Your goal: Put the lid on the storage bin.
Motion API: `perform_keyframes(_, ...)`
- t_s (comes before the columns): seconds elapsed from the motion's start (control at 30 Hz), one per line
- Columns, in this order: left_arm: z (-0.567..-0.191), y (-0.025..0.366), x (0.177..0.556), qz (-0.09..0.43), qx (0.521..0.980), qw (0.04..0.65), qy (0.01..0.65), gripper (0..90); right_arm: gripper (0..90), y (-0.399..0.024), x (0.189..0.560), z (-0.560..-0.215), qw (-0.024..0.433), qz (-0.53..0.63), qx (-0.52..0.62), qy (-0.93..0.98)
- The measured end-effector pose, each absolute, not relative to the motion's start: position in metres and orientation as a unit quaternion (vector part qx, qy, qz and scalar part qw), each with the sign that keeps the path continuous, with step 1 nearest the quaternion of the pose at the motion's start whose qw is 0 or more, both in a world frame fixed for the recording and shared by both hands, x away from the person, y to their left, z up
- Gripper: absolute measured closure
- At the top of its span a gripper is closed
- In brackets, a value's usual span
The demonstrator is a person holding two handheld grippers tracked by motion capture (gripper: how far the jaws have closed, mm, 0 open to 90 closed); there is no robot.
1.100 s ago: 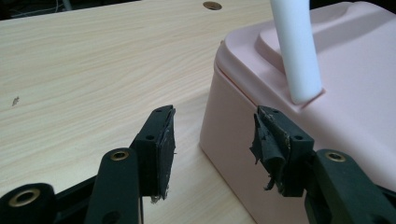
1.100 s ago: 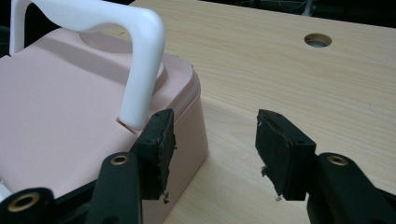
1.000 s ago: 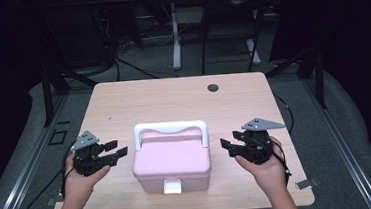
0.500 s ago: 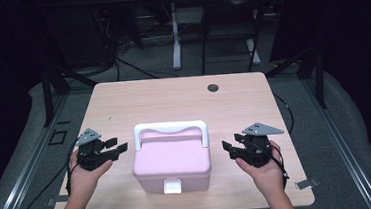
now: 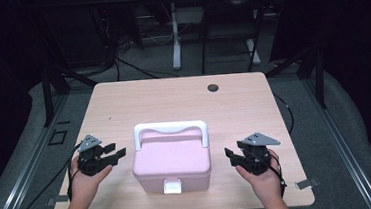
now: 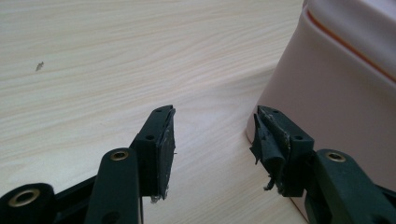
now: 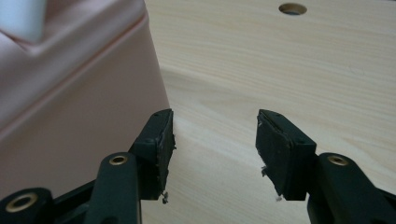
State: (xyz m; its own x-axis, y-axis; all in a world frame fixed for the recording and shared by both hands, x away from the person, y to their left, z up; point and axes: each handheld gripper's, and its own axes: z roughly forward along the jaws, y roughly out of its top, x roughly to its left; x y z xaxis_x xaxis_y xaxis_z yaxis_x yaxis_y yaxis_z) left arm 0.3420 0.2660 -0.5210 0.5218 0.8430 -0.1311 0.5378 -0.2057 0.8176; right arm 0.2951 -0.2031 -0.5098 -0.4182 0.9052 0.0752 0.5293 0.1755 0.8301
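You are holding the left gripper [image 5: 111,154] and the right gripper [image 5: 231,157] low on either side of the pink box [image 5: 172,161], which is sitting near your edge of the desk [image 5: 173,98]. Both sets of jaws are standing wide apart, gripping nothing (the left gripper view is showing one jaw just beside the box wall). The walls are looking smooth and slanted, so if you are squeezing from one side alone the box is likely sliding or tipping, white handle [image 5: 170,129] and all
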Motion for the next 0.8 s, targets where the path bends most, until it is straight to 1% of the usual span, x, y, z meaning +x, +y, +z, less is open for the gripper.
perform_keyframes(0.27, -0.533, 0.263, 0.341, 0.18, 0.758, 0.428, 0.458, 47.7, 46.4, -0.203, 0.296, -0.526, 0.23, 0.408, 0.489, 0.736)
perform_keyframes(0.6, -0.54, 0.26, 0.341, 0.166, 0.763, 0.423, 0.459, 47.6, 46.4, -0.203, 0.3, -0.535, 0.219, 0.411, 0.497, 0.732)
perform_keyframes(0.8, -0.541, 0.258, 0.342, 0.175, 0.771, 0.417, 0.448, 47.6, 45.9, -0.196, 0.301, -0.538, 0.219, 0.399, 0.482, 0.748)
